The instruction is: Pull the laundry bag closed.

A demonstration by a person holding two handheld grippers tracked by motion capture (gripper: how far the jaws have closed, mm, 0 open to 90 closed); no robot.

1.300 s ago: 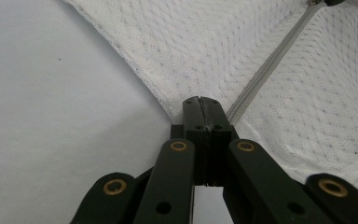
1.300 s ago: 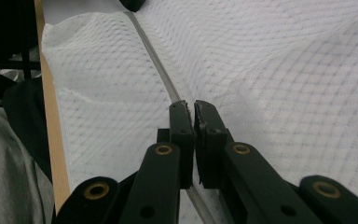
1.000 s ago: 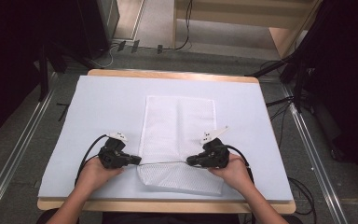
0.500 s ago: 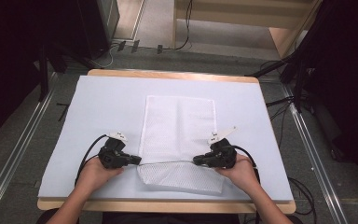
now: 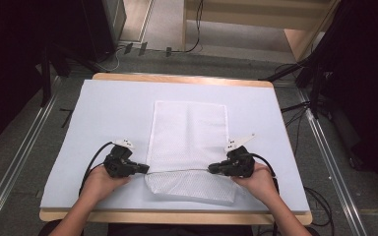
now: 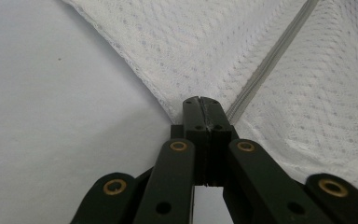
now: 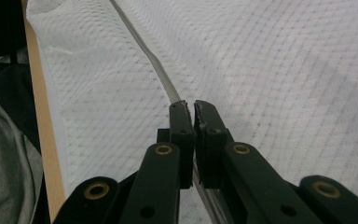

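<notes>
Lying flat along the middle of the pale blue mat (image 5: 103, 118), the white mesh cloth (image 5: 189, 130) is being held at its near end, where a taut folded edge (image 5: 179, 171) is being stretched between the two grippers. The left gripper (image 5: 145, 169) is being kept clenched on that edge's left corner; in the left gripper view the jaws are pressed together on the fabric (image 6: 242, 70). The right gripper (image 5: 211, 170) is being kept closed on the opposite corner, the seam (image 7: 144, 46) running away from its jaws. The near flap (image 5: 192, 187) is hanging below the edge. The wooden table (image 5: 182, 78) is being bordered by floor cables (image 5: 192, 46).
</notes>
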